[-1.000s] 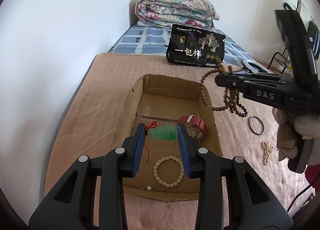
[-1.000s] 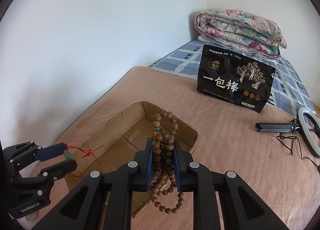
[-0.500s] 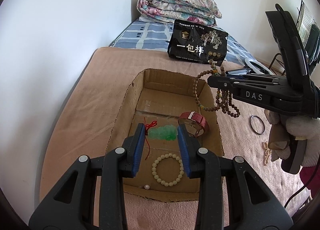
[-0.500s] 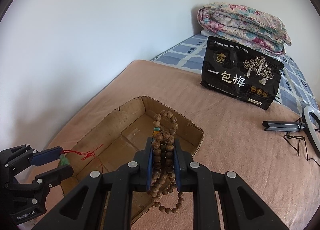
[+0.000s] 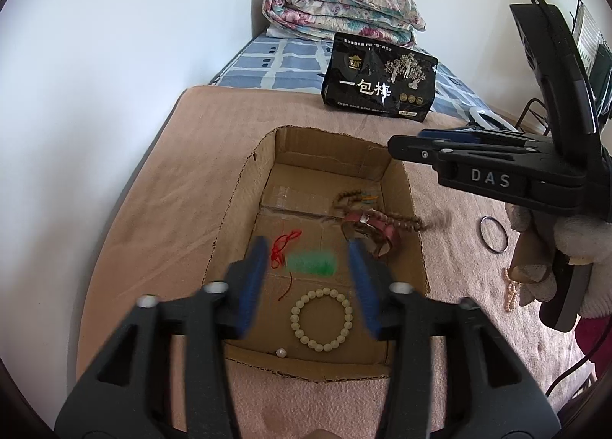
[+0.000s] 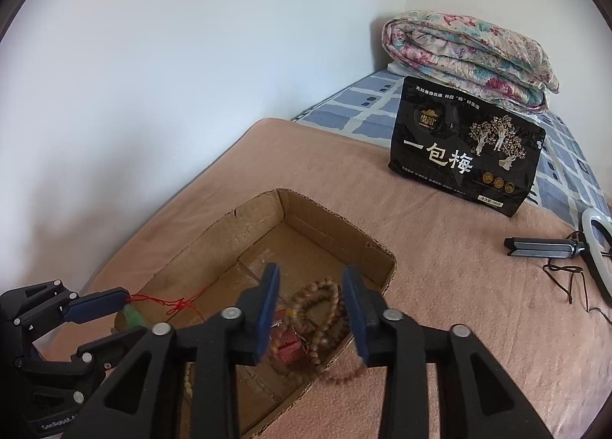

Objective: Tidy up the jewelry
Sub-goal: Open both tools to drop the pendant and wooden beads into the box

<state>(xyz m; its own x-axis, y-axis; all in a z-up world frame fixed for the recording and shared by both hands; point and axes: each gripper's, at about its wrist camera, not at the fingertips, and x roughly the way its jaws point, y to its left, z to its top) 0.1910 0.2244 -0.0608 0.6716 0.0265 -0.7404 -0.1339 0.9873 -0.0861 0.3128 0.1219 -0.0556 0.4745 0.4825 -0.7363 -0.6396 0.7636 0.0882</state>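
A bed [image 5: 214, 156] covered by a pinkish-tan blanket [image 6: 440, 247] is seen, with a shallow open cardboard box [image 5: 244, 202] laid directly on the blanket. Beyond the box, a black printed pouch [image 5: 378, 81] is stood at the blanket's far edge, and behind it a folded floral quilt [image 5: 340, 10] is piled on a blue checked sheet [image 5: 275, 64]. To the right of the box, a metal bangle [image 5: 493, 234], a string of small pearls [image 5: 510, 291] and a ring light with folded stand [image 6: 550, 249] are laid on the blanket.
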